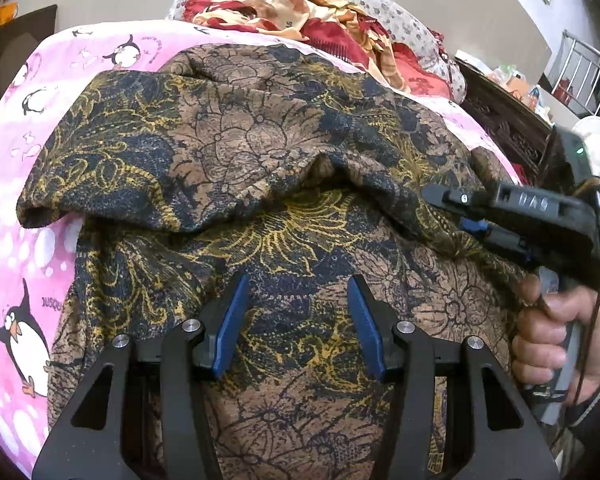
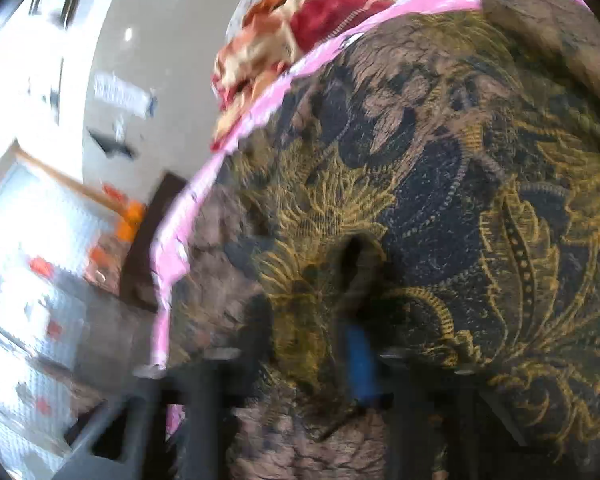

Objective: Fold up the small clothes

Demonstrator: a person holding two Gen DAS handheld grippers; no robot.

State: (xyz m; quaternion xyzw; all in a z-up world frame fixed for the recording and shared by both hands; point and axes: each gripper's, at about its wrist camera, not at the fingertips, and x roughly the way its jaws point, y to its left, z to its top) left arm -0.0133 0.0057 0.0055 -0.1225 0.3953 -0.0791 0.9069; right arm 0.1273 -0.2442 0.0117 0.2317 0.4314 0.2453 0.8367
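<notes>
On the far left, beside the left claw (image 1: 298,324), the pink penguin-print sheet (image 1: 28,168) lies bare. A folded-over flap of the patterned garment (image 1: 236,136) ends in a rolled edge ahead and to the left of that claw, partly overhanging the sheet.

The left claw is spread, its blue pads (image 1: 230,328) apart over the cloth and nothing pinched between them. The garment, brown and black with gold flowers, fills the bed directly under and ahead of it.

To its right, the right claw (image 1: 476,226) comes in from the side, gripped by a hand (image 1: 556,336). In its own blurred view, the right claw (image 2: 360,344) appears pressed almost together on a fold of the garment, though whether the pads truly bite cannot be told for sure.

The step in hand is probably taking up the right side for the next fold. To do it well, the pinch should catch a full edge rather than one loose layer, and the left claw should hold down or take the matching edge so the crease runs straight.

Open room lies ahead-left on the sheet. Beyond the garment a heap of red and cream fabric (image 1: 300,4) crowds the far side, and dark carved furniture (image 1: 504,120) stands close on the right, so sweeps are better kept low and inward.
</notes>
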